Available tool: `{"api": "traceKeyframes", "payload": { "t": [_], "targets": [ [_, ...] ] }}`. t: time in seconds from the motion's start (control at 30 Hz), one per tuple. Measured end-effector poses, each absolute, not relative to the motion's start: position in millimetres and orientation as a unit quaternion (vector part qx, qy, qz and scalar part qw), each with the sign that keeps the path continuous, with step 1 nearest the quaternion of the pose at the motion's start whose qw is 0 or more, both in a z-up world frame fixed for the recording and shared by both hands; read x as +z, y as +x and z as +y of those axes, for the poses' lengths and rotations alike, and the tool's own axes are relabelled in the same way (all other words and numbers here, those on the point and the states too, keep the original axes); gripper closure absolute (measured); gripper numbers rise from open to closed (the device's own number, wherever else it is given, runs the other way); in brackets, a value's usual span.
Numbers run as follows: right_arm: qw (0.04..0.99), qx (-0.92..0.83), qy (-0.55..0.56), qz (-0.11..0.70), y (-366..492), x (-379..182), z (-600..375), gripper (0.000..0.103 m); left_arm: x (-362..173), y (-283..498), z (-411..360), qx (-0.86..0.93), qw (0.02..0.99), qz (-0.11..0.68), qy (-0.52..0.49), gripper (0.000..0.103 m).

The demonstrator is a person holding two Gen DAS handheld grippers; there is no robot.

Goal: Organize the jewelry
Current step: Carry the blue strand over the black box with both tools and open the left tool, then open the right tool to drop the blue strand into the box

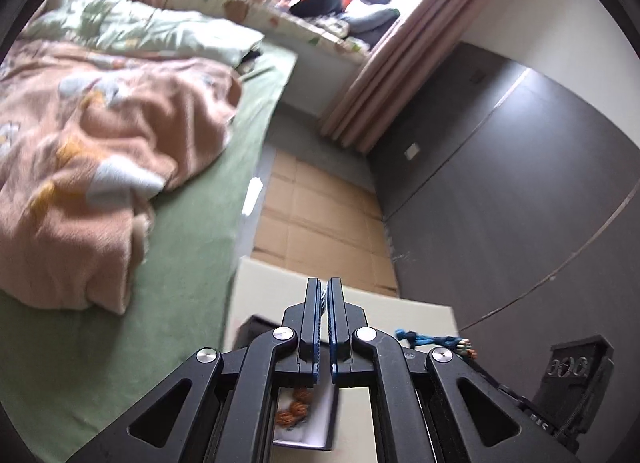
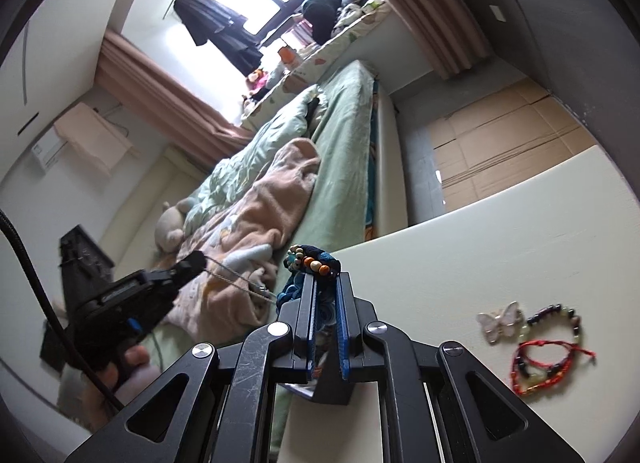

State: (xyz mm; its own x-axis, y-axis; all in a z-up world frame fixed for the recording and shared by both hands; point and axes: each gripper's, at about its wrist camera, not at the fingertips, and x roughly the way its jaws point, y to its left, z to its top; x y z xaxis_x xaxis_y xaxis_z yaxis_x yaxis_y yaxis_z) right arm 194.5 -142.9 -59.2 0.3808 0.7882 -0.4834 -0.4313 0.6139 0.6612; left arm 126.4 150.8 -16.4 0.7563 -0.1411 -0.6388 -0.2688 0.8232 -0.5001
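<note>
Bedroom, white bench (image 2: 520, 243). Right gripper (image 2: 325, 283) grasps blue beaded bracelet (image 2: 314, 261); left gripper (image 1: 324, 287) clenched on thin chain (image 2: 232, 277).

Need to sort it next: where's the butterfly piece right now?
In the right wrist view, the butterfly piece lies on the white table, right of the right tongs, just left of the beaded bracelets.

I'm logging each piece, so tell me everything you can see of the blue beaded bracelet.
The blue beaded bracelet looks like braided blue cord carrying orange, tan and dark beads. It is lifted off the white table, pinched between the fingers of the right gripper, beads above the tips, cord bunched below. The left wrist view shows it too.
</note>
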Motion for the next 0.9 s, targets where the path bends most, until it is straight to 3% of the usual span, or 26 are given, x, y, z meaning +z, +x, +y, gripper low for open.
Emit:
{"api": "traceKeyframes", "payload": {
  "t": [0.03, 0.1, 0.13, 0.17, 0.43, 0.47, 0.5, 0.53, 0.57, 0.9],
  "targets": [
    [0.801, 0.384, 0.217, 0.406, 193.8, -59.9, -138.6, 0.093, -19.8, 126.5, 154.4, 0.039, 0.885, 0.353, -0.301, 0.095],
    [0.8, 0.388, 0.21, 0.408, 192.4, -62.6, -128.9, 0.093, -24.3, 125.3, 160.6, 0.039, 0.877, 0.36, -0.315, 0.061],
    [0.798, 0.389, 0.208, 0.411, 192.2, -64.8, -124.4, 0.093, -25.5, 123.7, 162.5, 0.04, 0.877, 0.359, -0.316, 0.032],
    [0.796, 0.391, 0.206, 0.413, 192.0, -66.5, -120.0, 0.093, -23.6, 119.2, 164.1, 0.048, 0.88, 0.351, -0.315, 0.02],
    [0.783, 0.423, 0.185, 0.418, 188.0, -74.3, -74.9, 0.091, -16.6, 102.2, 170.3, 0.063, 0.887, 0.34, -0.304, 0.019],
    [0.779, 0.429, 0.171, 0.424, 189.5, -75.7, -66.1, 0.077, -16.9, 102.1, 170.3, 0.062, 0.887, 0.342, -0.305, 0.019],
    [0.775, 0.427, 0.162, 0.437, 191.3, -78.6, -60.4, 0.05, -16.6, 101.9, 169.3, 0.061, 0.887, 0.343, -0.303, 0.019],
    [0.774, 0.417, 0.155, 0.451, 192.3, -82.9, -57.6, 0.039, -16.0, 101.9, 168.2, 0.061, 0.888, 0.343, -0.301, 0.019],
    [0.781, 0.403, 0.157, 0.451, 191.0, -85.3, -61.8, 0.034, -15.1, 101.5, 165.9, 0.061, 0.89, 0.343, -0.296, 0.019],
    [0.808, 0.337, 0.183, 0.446, 186.2, -68.9, -137.1, 0.031, -14.6, 111.8, 122.0, 0.031, 0.9, 0.343, -0.266, 0.018]
  ]
}}
